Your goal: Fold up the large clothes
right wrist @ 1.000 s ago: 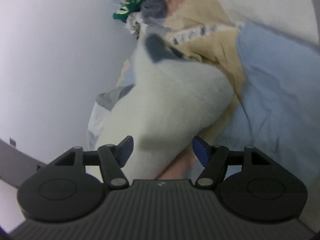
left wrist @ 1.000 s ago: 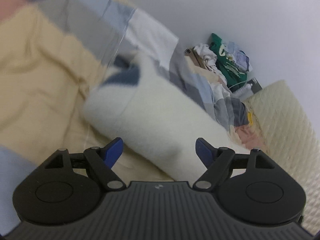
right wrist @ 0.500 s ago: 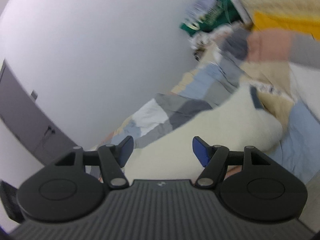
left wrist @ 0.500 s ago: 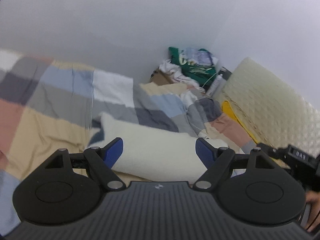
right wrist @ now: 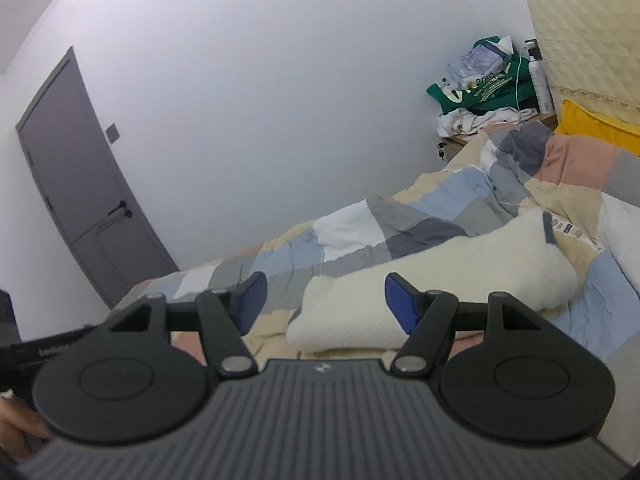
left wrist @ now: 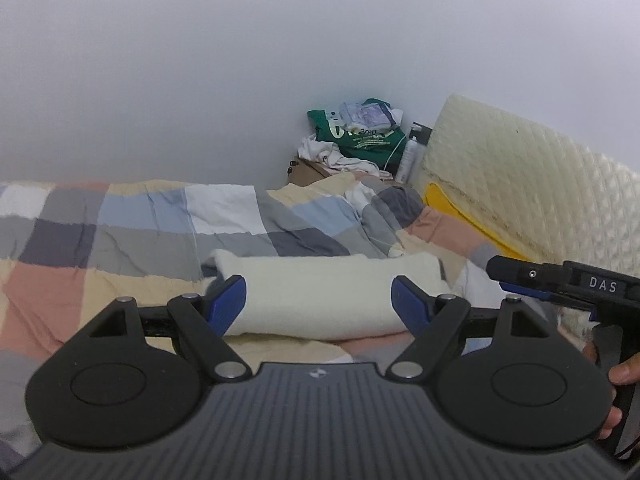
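folded garment (left wrist: pixel 328 300): cream, fleecy, lying as a thick oblong bundle on the patchwork quilt (left wrist: pixel 140 220), long side across the left wrist view; dark collar or trim peeking out at one end (right wrist: pixel 549 229); placed flat and clear of the bed's rumpled end, likely so the fold holds its shape.
left gripper (left wrist: pixel 319 297): blue pads wide apart, nothing between them; raised above the bed and aimed slightly downward over the bundle, not touching it; apparently free because the fold looks finished.
right gripper (right wrist: pixel 322 300): pads likewise spread with only air between; hovering off the near edge of the bundle, no contact; also visible from the left wrist view as a black body with white lettering (left wrist: pixel 560 282), held by a hand (left wrist: pixel 618 374) at the frame's right edge.
quilt: checked in blue, grey, peach, cream and white; serving as the folding surface, smooth under the garment, bunched up toward the corner.
corner pile (left wrist: pixel 360 136): green bag, white cloth and a spray bottle stacked on a low stand by the wall; well apart from the work, probably just stored there.
yellow pillow (right wrist: pixel 592 124): tucked against the quilted headboard (left wrist: pixel 520 184), out of the way.
door (right wrist: pixel 80 184): grey, shut, far left of the right wrist view.
judgement: fold seems complete; next likely a fresh garment or moving the bundle aside.
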`<act>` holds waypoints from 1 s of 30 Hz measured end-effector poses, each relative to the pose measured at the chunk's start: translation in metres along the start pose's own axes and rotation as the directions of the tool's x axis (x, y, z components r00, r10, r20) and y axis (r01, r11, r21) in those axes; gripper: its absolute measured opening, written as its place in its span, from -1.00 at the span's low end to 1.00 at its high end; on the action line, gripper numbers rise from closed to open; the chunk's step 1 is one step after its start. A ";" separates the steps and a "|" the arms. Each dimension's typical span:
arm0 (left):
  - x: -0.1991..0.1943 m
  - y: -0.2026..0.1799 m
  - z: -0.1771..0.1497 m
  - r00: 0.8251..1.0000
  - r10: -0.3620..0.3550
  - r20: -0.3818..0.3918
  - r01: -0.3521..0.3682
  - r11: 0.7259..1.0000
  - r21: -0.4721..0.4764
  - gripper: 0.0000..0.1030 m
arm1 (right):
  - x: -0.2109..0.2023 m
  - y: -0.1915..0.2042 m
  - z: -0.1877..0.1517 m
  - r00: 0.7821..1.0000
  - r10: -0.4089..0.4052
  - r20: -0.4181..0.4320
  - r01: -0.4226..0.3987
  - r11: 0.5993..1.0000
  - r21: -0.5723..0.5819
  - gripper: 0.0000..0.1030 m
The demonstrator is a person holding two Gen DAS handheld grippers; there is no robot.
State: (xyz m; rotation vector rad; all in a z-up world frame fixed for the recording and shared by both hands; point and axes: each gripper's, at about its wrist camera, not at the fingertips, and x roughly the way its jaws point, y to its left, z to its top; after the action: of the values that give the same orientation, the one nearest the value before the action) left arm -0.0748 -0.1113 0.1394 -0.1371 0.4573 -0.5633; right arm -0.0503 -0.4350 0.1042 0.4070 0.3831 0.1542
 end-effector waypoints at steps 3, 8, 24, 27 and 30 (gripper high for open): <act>-0.015 -0.004 -0.008 1.000 0.015 0.023 -0.016 0.999 0.031 0.62 | -0.006 0.009 -0.010 1.000 -0.016 -0.004 0.016 1.000 -0.023 0.33; -0.036 0.001 -0.027 0.998 0.034 0.053 -0.036 0.999 0.038 0.62 | -0.015 0.013 -0.024 0.999 -0.054 -0.004 0.053 0.996 -0.069 0.33; -0.043 0.008 -0.052 0.998 0.048 0.050 -0.048 0.999 -0.002 0.62 | -0.024 0.023 -0.057 0.992 -0.124 -0.029 0.119 0.982 -0.147 0.33; -0.039 0.008 -0.055 0.998 0.055 0.042 -0.055 0.998 -0.001 0.62 | -0.024 0.024 -0.059 0.991 -0.129 -0.030 0.123 0.981 -0.151 0.33; -0.034 0.009 -0.058 0.998 0.058 0.030 -0.058 0.998 -0.006 0.62 | -0.022 0.023 -0.062 0.991 -0.125 -0.041 0.118 0.982 -0.148 0.33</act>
State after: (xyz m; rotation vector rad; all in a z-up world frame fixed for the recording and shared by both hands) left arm -0.1219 -0.0857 0.0987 -0.1367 0.4322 -0.5027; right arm -0.0967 -0.3973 0.0681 0.2358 0.4421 0.0724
